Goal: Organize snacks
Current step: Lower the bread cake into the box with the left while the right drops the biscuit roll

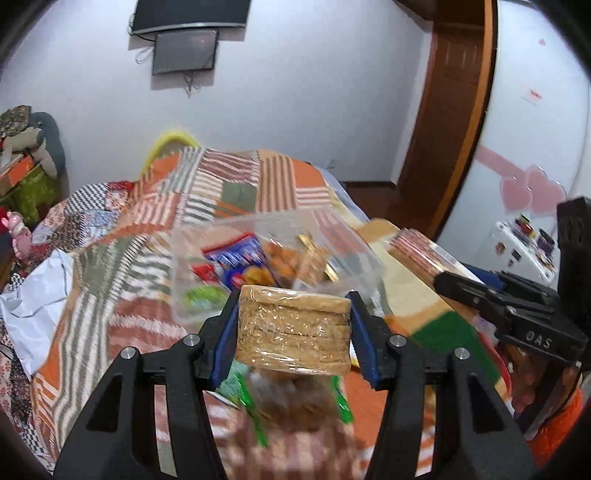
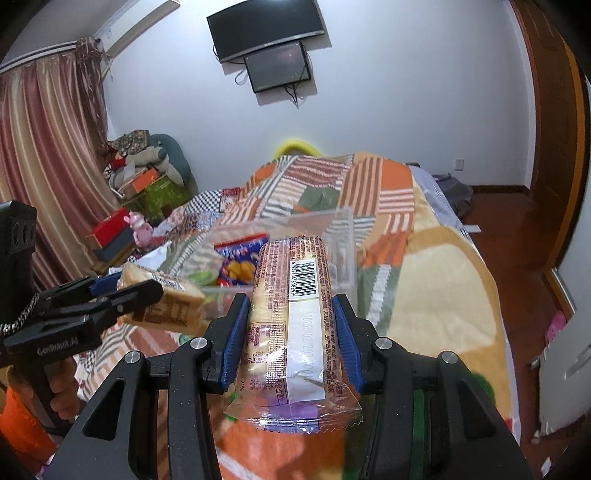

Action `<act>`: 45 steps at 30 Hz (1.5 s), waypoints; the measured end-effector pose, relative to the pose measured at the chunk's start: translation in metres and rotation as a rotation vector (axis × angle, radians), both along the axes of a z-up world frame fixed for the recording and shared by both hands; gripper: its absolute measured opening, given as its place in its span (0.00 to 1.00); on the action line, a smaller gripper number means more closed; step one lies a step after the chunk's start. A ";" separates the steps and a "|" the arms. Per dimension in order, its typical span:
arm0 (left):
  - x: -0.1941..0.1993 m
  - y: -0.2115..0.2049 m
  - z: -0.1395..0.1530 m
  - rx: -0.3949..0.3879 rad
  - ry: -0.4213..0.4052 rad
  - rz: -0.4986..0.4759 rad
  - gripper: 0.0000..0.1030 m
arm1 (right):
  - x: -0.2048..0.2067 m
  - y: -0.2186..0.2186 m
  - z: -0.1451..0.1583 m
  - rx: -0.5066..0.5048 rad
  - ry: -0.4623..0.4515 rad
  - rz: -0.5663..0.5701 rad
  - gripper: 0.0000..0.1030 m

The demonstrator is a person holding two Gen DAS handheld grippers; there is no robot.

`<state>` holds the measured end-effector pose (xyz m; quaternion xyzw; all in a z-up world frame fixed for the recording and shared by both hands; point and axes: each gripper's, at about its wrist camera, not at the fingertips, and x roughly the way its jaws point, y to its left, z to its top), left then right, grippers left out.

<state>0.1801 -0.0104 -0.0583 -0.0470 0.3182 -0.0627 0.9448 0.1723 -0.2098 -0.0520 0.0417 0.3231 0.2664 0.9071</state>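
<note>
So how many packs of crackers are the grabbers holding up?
2. One cracker pack sits in the left gripper, and a longer cracker pack in the right gripper. More may hide in the clear box behind.

White walls; wall-mounted TV [image 2: 265, 26]; striped curtain [image 2: 48, 155] left; patchwork-quilted bed [image 2: 369, 192]; wooden door [image 1: 448, 122]; reddish floor [image 2: 517, 229].

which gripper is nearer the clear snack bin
Left. The left gripper holds its crackers right at the clear bin; the right gripper holds its packet slightly back.

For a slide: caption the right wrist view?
Right gripper clamps a barcoded biscuit pack above the clear snack bin; left gripper holds another.
</note>
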 end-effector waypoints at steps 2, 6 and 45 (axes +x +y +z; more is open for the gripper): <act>0.009 0.009 0.003 0.003 -0.020 0.025 0.53 | 0.006 0.005 0.002 0.006 -0.008 0.005 0.41; 0.033 0.029 0.006 -0.013 -0.026 0.072 0.53 | 0.019 0.017 0.004 0.012 -0.020 0.012 0.41; 0.140 0.068 -0.067 0.012 0.146 0.171 0.55 | 0.106 0.106 -0.044 -0.143 0.134 0.090 0.42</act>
